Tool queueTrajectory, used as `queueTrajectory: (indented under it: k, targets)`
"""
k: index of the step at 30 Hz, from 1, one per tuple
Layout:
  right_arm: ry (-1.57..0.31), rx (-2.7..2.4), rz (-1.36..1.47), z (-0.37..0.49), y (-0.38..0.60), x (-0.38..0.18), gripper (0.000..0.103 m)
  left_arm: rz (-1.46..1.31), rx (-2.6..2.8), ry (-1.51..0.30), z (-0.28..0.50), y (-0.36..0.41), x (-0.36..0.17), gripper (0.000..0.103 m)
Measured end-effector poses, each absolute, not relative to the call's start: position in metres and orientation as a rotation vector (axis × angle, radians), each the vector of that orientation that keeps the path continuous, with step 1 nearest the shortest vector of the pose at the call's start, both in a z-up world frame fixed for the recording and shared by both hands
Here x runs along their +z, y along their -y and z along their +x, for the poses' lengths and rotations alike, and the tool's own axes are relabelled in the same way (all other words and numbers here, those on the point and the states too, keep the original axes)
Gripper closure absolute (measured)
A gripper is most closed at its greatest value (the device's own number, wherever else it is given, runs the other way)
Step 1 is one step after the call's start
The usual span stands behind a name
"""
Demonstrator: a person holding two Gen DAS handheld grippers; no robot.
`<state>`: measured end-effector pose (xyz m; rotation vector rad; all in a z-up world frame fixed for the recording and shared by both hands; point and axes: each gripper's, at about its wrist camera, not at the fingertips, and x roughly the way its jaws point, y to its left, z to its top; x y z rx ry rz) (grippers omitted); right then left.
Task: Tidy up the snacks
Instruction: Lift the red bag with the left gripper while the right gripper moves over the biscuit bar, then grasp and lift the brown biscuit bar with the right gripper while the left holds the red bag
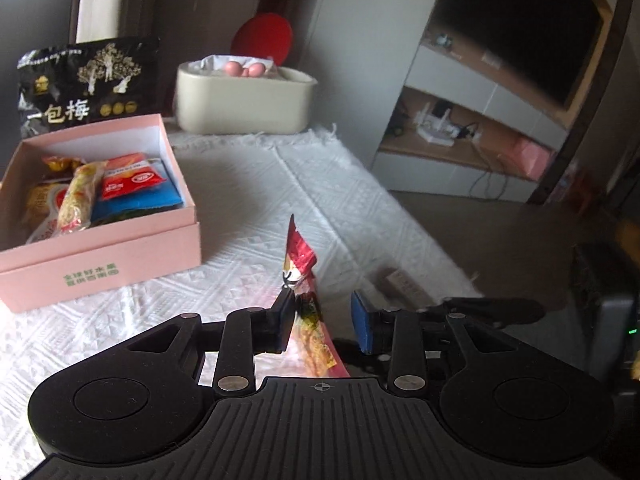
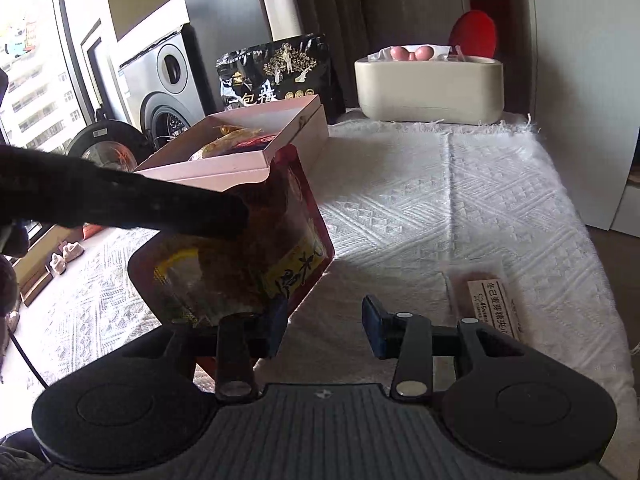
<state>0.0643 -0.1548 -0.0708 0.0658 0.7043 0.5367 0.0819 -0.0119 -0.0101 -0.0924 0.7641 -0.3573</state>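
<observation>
Just right of the pink box (image 1: pixel 100 256), over the white cloth (image 1: pixel 248 184), my left gripper (image 1: pixel 320 320) carries a red snack packet (image 1: pixel 304 264) standing on its edge between the jaws. The packet leans on the black finger, but I see a gap to the blue pad, so I cannot tell if the jaws really clamp it. I judge that it is kept upright and narrow so it can slide into the little free space beside the snacks already lying in the box. This gripper points down and forward, with the box ahead on its left side.

From the right wrist view, the same packet (image 2: pixel 248 264) hangs in front of the box (image 2: pixel 240 168), with its shadow on the cloth, so it is off the surface. A dark blurred shape (image 2: pixel 120 200) reaches to it from the left; probably this is my other tool, but I am not sure. My right gripper (image 2: pixel 324 328) is tilted down, its jaws apart, with only cloth between them. A wrapped bar (image 2: pixel 492 304) lies well right of the box and waits for its turn, I think.
</observation>
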Motion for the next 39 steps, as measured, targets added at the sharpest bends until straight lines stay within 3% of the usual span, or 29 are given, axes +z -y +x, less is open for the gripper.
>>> queueTrajectory:
  k: [9,14,18,24,29,31,32,39]
  targets:
    - [-0.716,0.508,0.058,0.067,0.157,-0.076,0.062,-0.114,-0.273,-0.802,0.105,-0.001,-0.045,0.065]
    - [-0.706,0.427,0.026,0.068,0.165,-0.077,0.047,-0.115,-0.283,-0.822,0.109,-0.003,-0.060,0.065]
    - [-0.619,0.293,-0.052,0.065,0.176,-0.074,0.026,-0.170,-0.314,-0.818,0.103,-0.012,-0.058,0.070]
    - [-0.670,0.245,-0.025,0.079,0.192,-0.081,0.025,-0.142,-0.258,-0.772,0.080,-0.033,-0.042,0.074]
    - [-0.708,0.261,0.027,0.085,0.194,-0.090,0.031,-0.165,-0.202,-0.774,0.061,-0.059,-0.034,0.077]
    - [-0.709,0.276,0.003,0.083,0.187,-0.087,0.059,-0.187,-0.201,-0.784,0.055,-0.067,-0.035,0.077]
    - [-0.715,0.299,0.003,0.082,0.185,-0.085,0.062,-0.191,-0.201,-0.786,0.052,-0.069,-0.036,0.077]
    - [-0.717,0.449,0.022,0.063,0.162,-0.062,0.063,-0.151,-0.199,-0.778,0.036,-0.062,-0.034,0.077]
